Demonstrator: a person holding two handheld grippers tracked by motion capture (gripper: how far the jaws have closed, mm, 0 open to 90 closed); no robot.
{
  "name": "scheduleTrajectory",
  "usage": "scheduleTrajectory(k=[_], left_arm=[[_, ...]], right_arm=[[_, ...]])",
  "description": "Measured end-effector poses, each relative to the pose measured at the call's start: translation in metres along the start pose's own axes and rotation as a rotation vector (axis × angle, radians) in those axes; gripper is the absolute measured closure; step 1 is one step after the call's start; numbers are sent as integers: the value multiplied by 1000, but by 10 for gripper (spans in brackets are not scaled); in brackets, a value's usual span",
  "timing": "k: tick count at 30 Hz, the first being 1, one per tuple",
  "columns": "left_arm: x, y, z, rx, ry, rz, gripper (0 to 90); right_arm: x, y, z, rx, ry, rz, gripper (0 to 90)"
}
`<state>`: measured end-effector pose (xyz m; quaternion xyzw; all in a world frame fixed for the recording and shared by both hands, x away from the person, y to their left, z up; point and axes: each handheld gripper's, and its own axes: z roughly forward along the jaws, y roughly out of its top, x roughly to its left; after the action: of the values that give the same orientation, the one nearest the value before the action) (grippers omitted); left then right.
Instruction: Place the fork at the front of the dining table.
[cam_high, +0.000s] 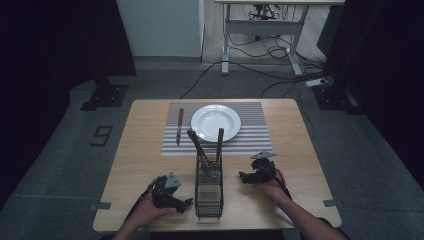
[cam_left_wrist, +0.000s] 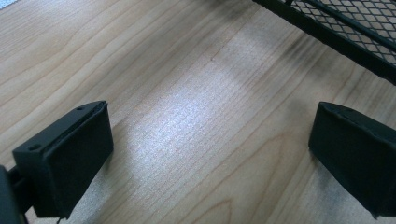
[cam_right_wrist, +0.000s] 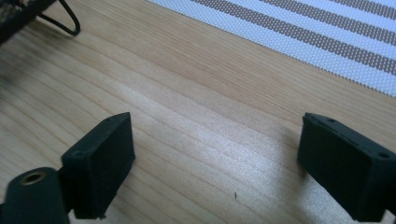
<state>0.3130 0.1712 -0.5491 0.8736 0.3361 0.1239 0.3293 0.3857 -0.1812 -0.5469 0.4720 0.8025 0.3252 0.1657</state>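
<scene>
Both grippers rest low on the wooden surface (cam_high: 140, 150), jaws spread wide with only bare wood between them. Left gripper (cam_high: 186, 202) sits at the near left, just beside the black wire-mesh cutlery basket (cam_high: 208, 187); right gripper (cam_high: 241, 175) sits to the basket's right, pointing toward it. Two brown-handled utensils (cam_high: 209, 144) stand leaning in the basket's far end. Beyond lies a striped placemat (cam_high: 255, 132) carrying a white plate (cam_high: 215, 122) and, left of it, a knife (cam_high: 179, 126).
</scene>
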Motion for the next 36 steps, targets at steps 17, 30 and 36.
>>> scheduleTrajectory(k=[17,30,36], left_arm=[[0,0,0,0,0,0,0],[0,0,0,0,0,0,0],[0,0,0,0,0,0,0]], right_arm=[[0,8,-17,-66,56,31,136],[-6,18,-44,-172,88,20,151],[-4,27,-57,-219,107,3,171]])
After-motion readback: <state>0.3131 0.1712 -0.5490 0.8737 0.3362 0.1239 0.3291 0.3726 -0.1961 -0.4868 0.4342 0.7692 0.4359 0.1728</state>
